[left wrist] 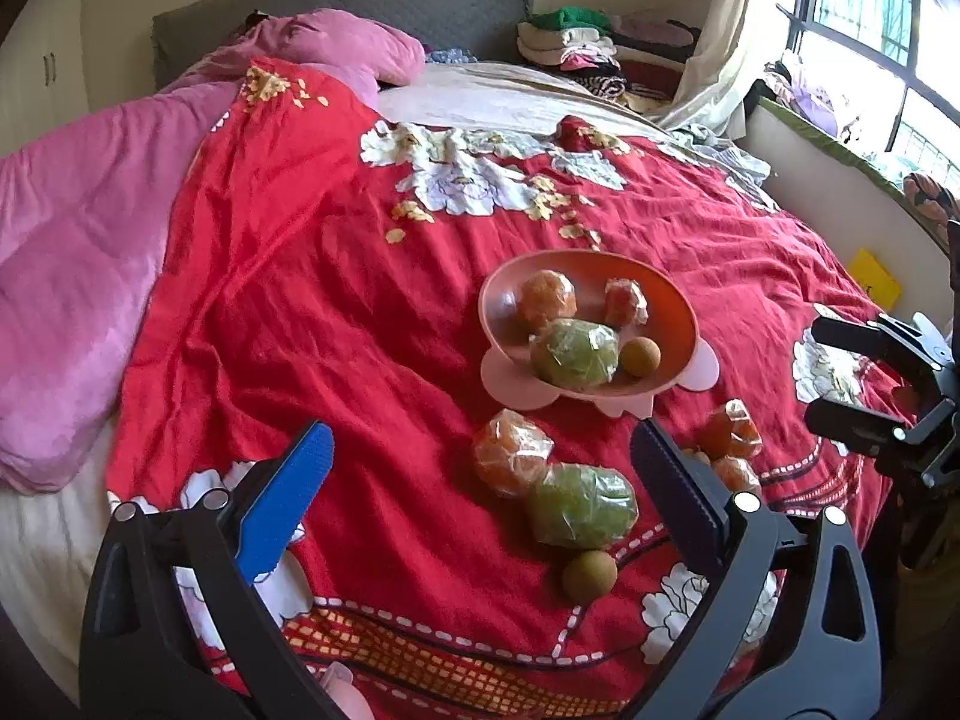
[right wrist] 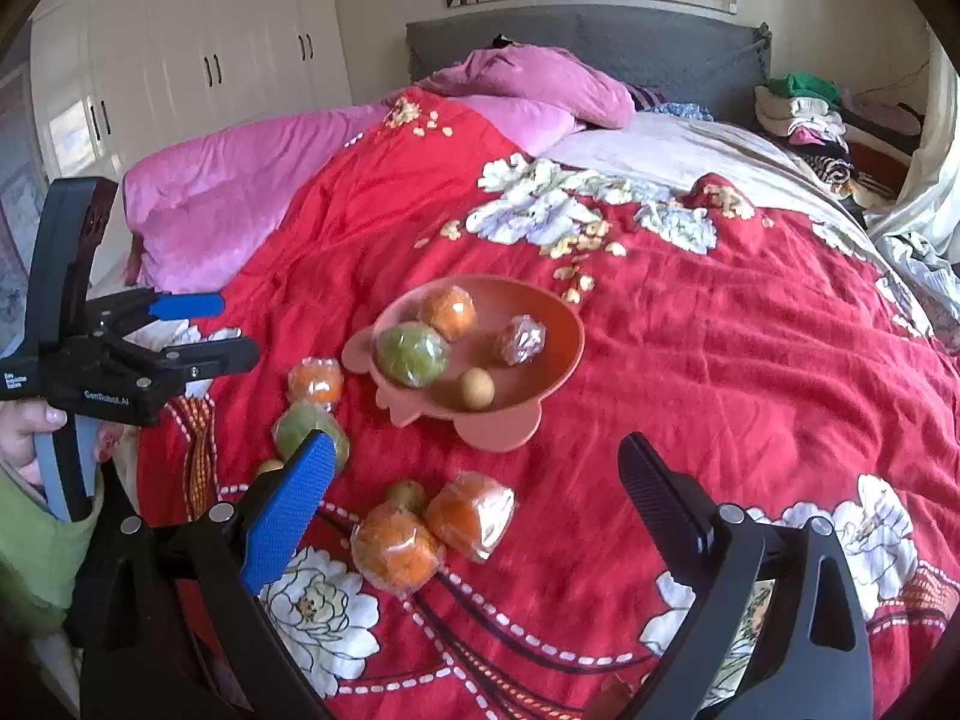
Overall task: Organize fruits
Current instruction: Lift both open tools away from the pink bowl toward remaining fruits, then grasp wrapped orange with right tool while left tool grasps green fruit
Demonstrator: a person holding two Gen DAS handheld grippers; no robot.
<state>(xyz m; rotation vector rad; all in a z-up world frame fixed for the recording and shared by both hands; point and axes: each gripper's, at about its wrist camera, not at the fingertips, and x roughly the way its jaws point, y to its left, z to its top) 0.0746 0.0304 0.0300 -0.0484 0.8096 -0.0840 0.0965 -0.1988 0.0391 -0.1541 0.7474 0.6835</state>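
Observation:
A pink bowl rests on the red floral bedspread and holds a wrapped orange, a wrapped green fruit, a small wrapped reddish fruit and a small brown round fruit. In front of the bowl lie a wrapped orange, a wrapped green fruit, a brown round fruit and two more wrapped oranges. My left gripper is open above the loose fruit, holding nothing. My right gripper is open too, over the two oranges.
A pink quilt lies bunched along the left side of the bed. Folded clothes are piled by the grey headboard. A window and sill run along the right. White wardrobes stand at the far left.

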